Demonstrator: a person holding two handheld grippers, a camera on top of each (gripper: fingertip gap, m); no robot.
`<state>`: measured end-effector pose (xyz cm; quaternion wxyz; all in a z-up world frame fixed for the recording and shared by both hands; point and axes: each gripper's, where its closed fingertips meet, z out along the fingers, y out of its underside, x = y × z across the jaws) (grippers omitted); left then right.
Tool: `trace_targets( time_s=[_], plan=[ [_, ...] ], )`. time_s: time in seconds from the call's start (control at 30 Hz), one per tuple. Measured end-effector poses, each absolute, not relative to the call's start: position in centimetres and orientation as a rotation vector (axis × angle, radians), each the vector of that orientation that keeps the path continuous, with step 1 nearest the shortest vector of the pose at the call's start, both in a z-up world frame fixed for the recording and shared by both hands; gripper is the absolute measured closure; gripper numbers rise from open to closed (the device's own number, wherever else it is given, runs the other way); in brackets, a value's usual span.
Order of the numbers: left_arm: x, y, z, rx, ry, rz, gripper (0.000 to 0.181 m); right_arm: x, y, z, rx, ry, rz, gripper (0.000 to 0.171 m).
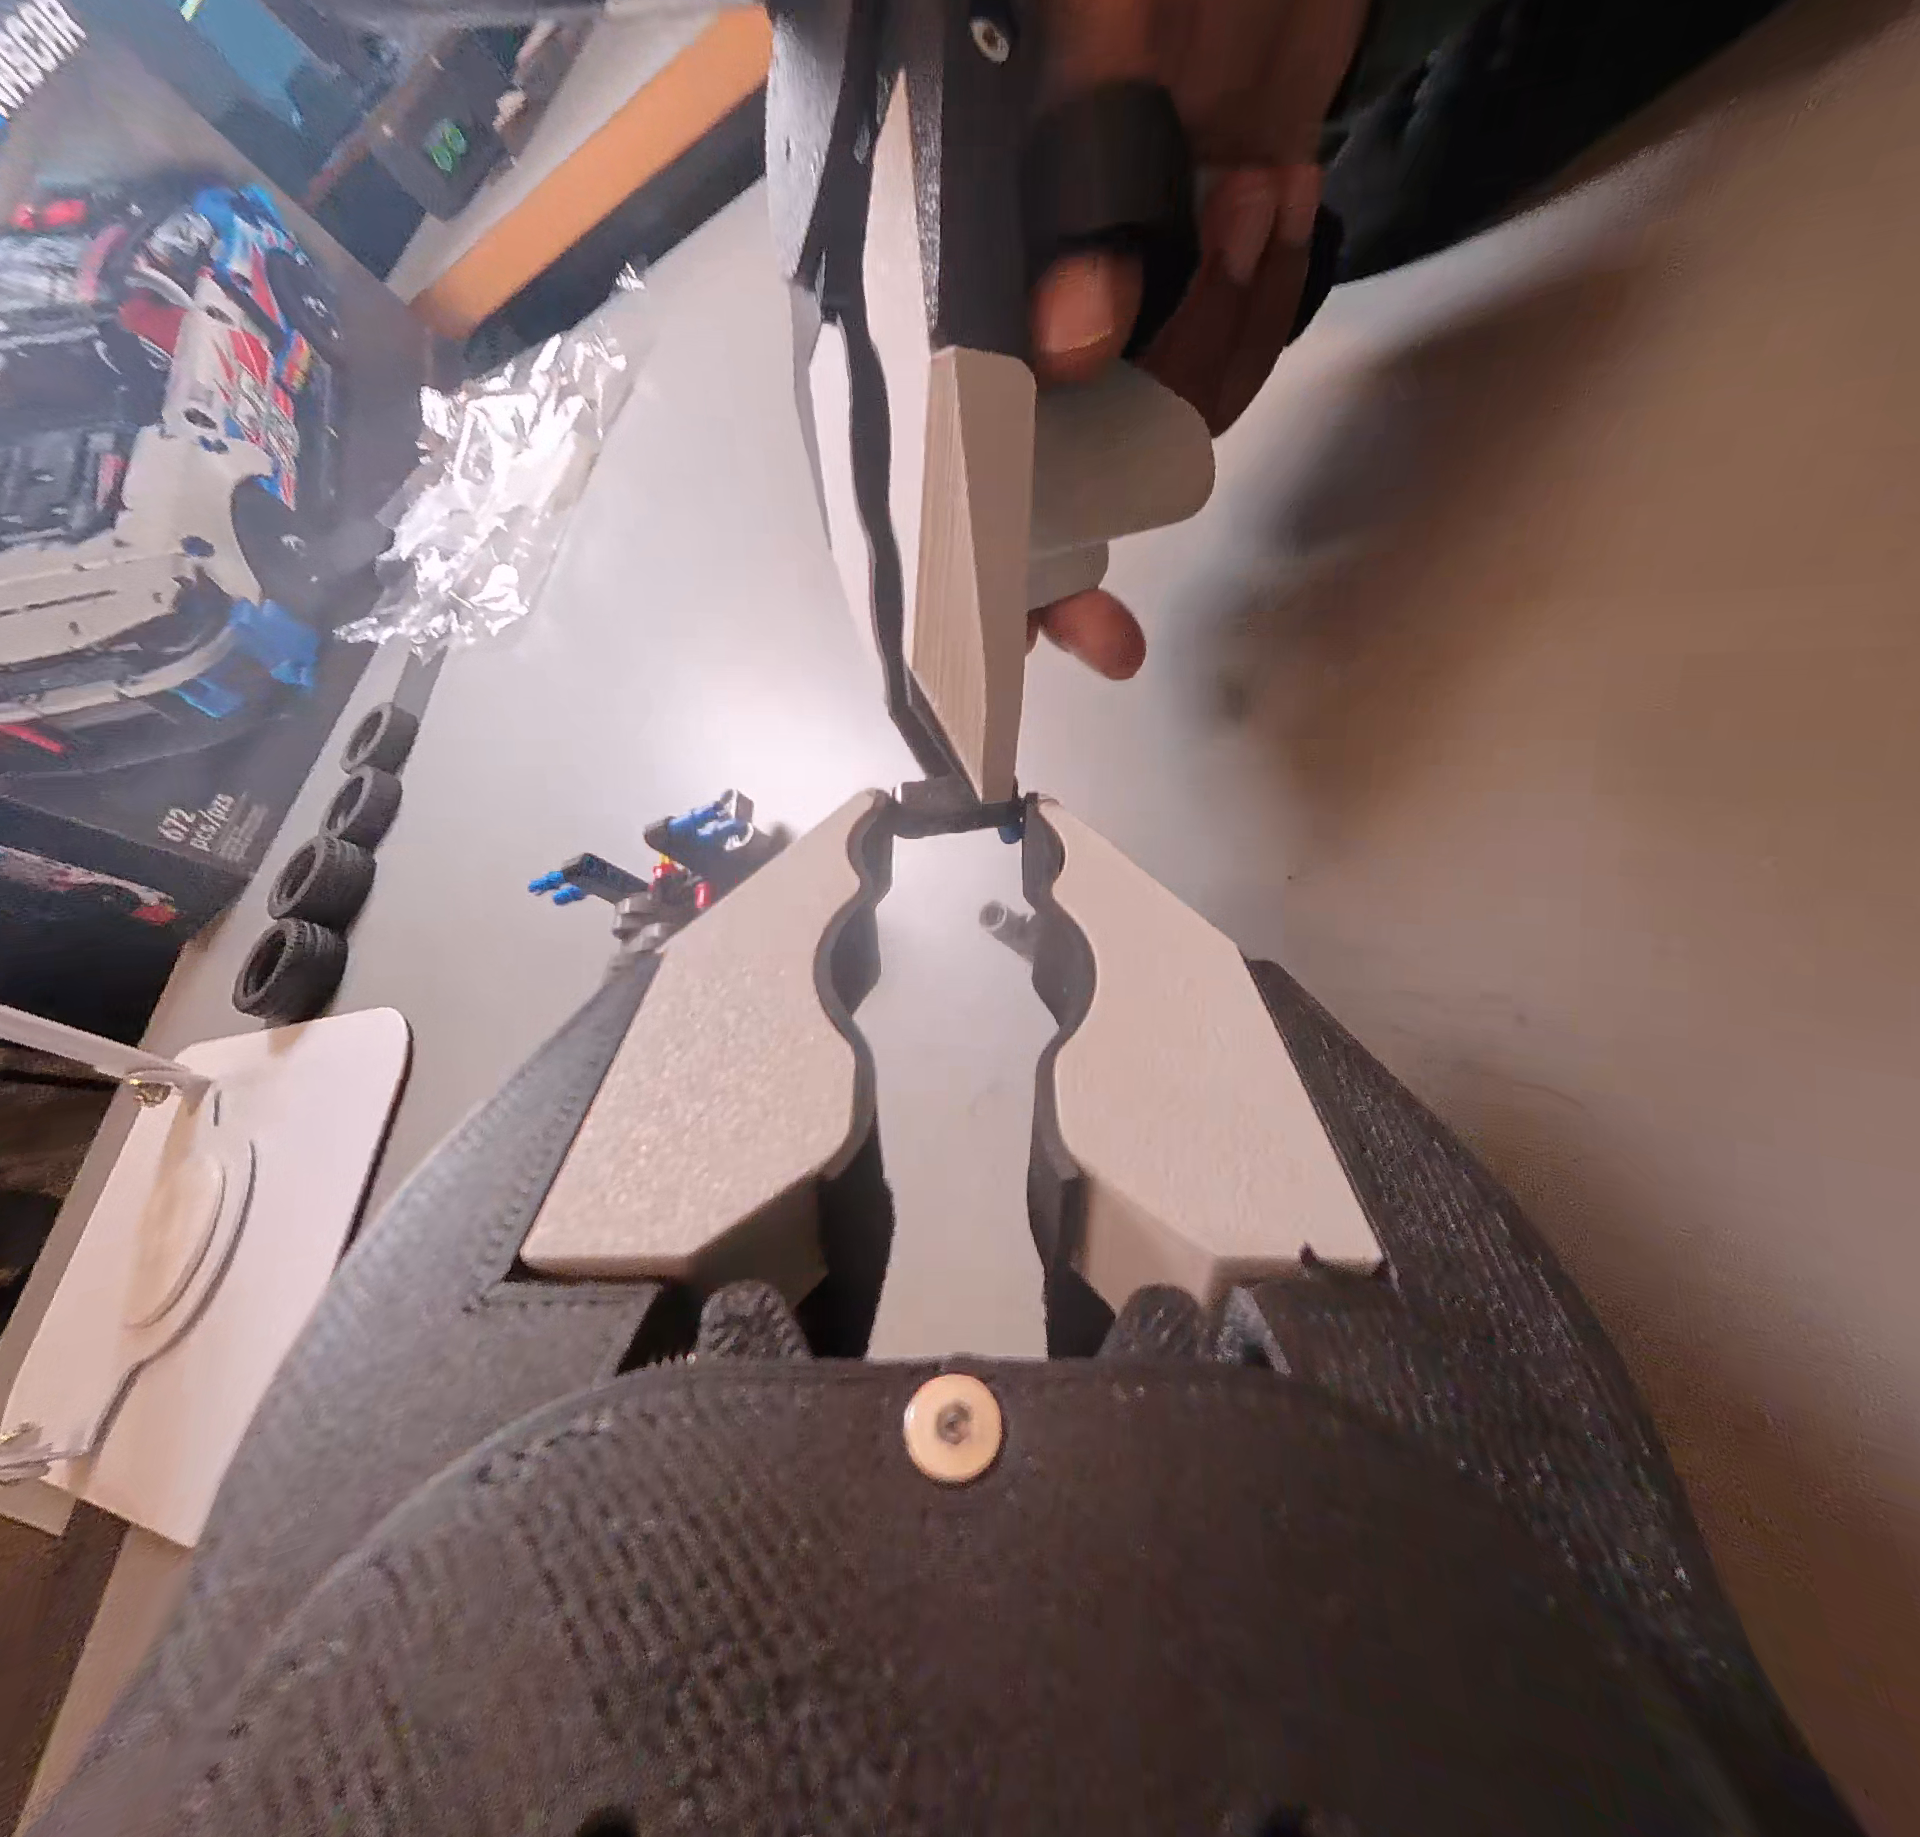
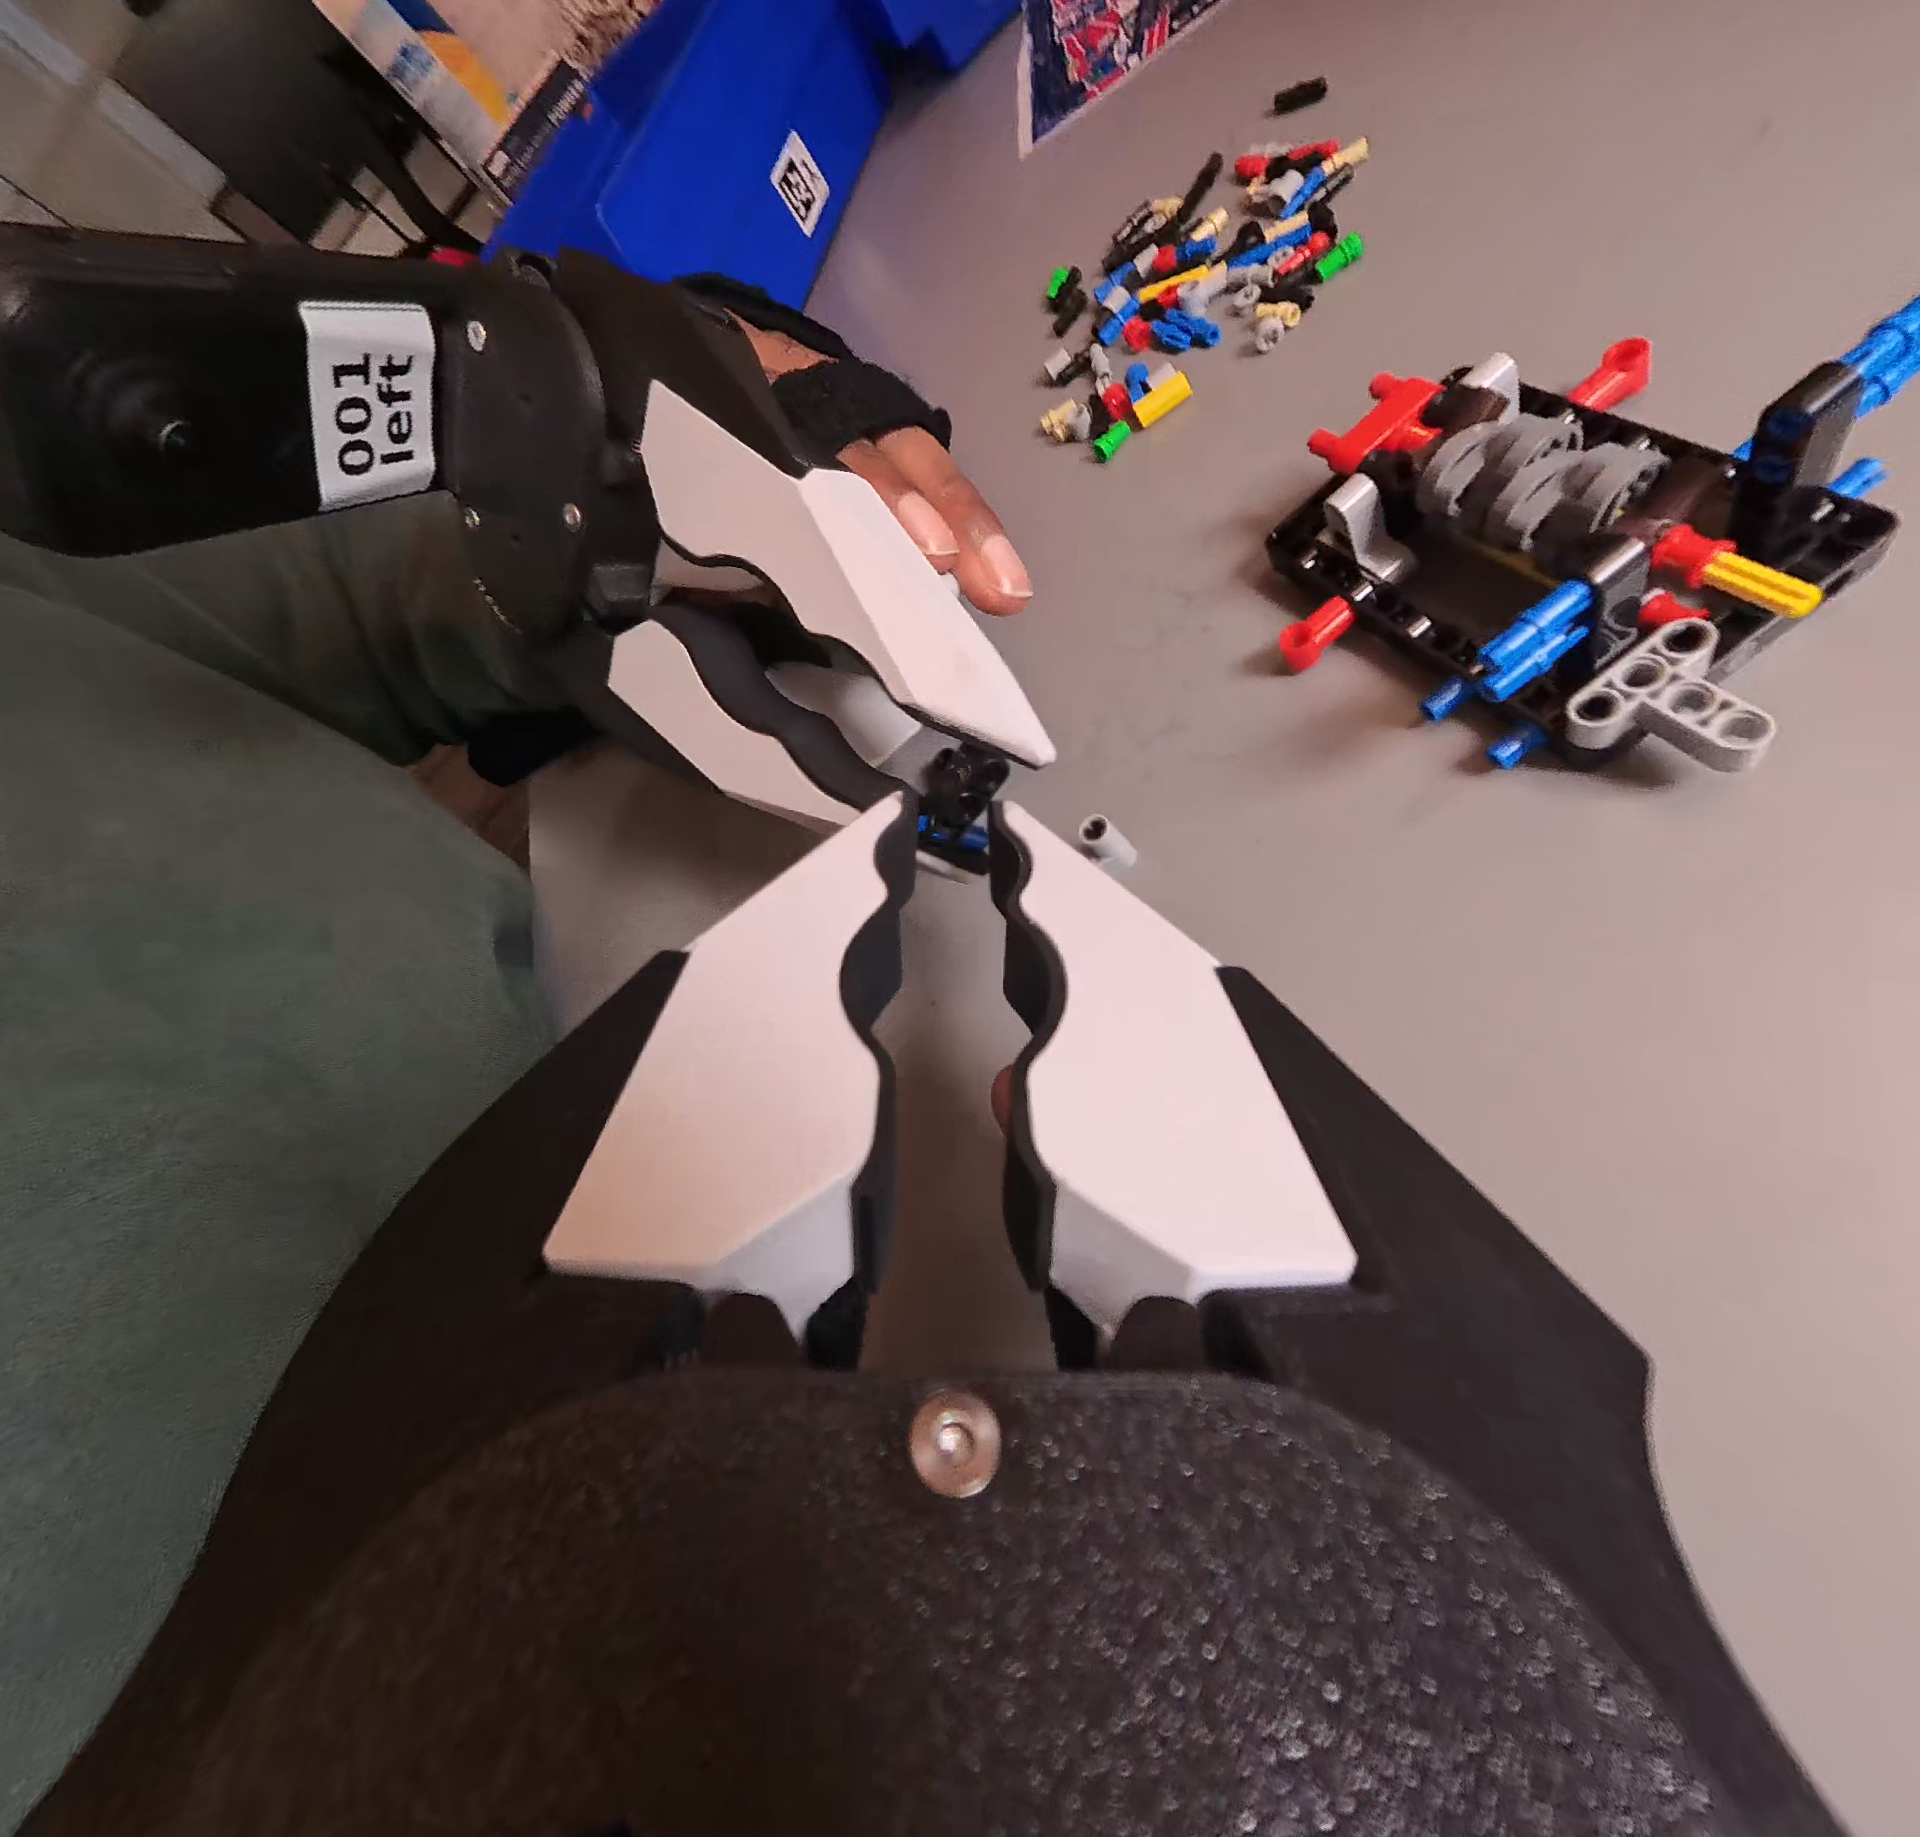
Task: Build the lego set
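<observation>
Here, at that moment:
Piece (image 2: 956, 800): small, black with blue pin, above the table (image 2: 1455, 1060), pinched at both grippers' tips.
Left gripper (image 1: 956, 816): clenched on piece.
Right gripper (image 2: 951, 831): clenched on piece.
Chassis (image 2: 1579, 551): on table, well apart.
Loose parts (image 2: 1205, 291): heaped beyond chassis.

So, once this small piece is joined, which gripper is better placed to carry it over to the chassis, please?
Probably the right gripper: the chassis lies on its side of the table, while the left gripper reaches in from the opposite side.
</observation>
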<state>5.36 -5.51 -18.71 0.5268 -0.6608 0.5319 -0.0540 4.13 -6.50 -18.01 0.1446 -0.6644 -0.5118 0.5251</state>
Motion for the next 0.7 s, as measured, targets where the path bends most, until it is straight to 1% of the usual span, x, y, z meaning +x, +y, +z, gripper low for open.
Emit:
trace_targets(
  time_s=[0.03, 0.17, 0.27, 0.33, 0.43, 0.5, 0.63, 0.7],
  plan=[
    [5.4, -5.5, -19.0, -1.593, 1.273, -0.137, 0.158, 4.1, -6.4, -18.3, -1.929, -1.482, 1.488, 0.161],
    [5.4, -5.7, -19.6, -1.644, 1.254, -0.218, 0.158, 4.2, -6.6, -18.8, -2.001, -1.449, 1.515, 0.164],
    [4.3, -5.7, -20.3, -1.748, 1.223, -0.297, 0.145, 4.3, -6.6, -18.7, -2.074, -1.37, 1.598, 0.165],
    [3.3, -5.8, -21.2, -1.83, 1.213, -0.336, 0.148, 4.3, -6.5, -19.1, -2.124, -1.327, 1.605, 0.165],
    [3.1, -6.2, -22.5, -1.924, 1.235, -0.408, 0.146, 4.3, -6.5, -19.2, -2.165, -1.278, 1.632, 0.165],
    [3.4, -6.4, -22.7, -1.962, 1.239, -0.453, 0.15, 4.0, -6.4, -19.0, -2.193, -1.223, 1.671, 0.165],
    [3.7, -6.6, -22.9, -2.015, 1.232, -0.451, 0.168, 3.9, -6.0, -19.2, -2.258, -1.104, 1.756, 0.165],
    [4.4, -7.3, -22.8, -2.024, 1.221, -0.497, 0.17, 4.0, -6.1, -19.1, -2.265, -1.072, 1.801, 0.165]
  ],
)
